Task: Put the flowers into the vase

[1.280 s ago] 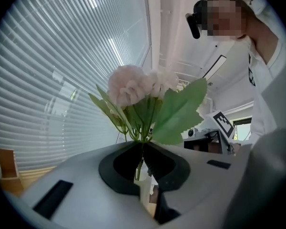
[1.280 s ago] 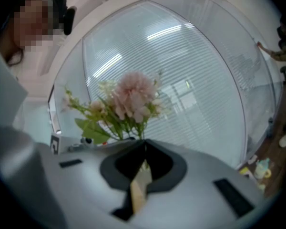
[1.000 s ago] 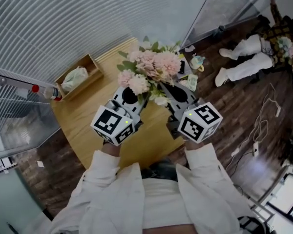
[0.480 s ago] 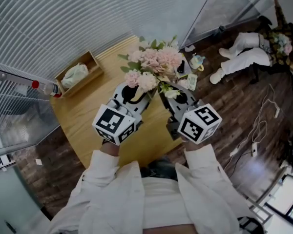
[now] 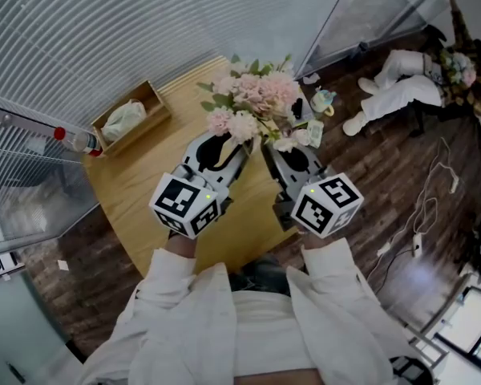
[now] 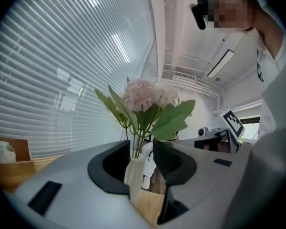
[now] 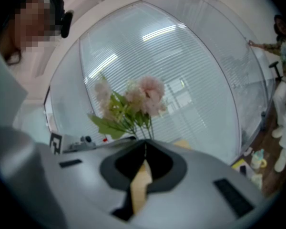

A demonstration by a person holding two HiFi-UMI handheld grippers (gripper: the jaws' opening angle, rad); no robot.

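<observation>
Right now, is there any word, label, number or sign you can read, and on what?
No text can be read.
Left cube and right cube: black-and-white square patterns only, no letters.
Red-capped bottle: label too small to read.

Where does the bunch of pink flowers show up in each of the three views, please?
Head view: pink flowers at upper centre, over the far end of the wooden table.
Left gripper view: pink flowers at centre, leaves spreading to both sides.
Right gripper view: pink flowers just left of centre.
Shared landmark: the slatted blinds.
</observation>
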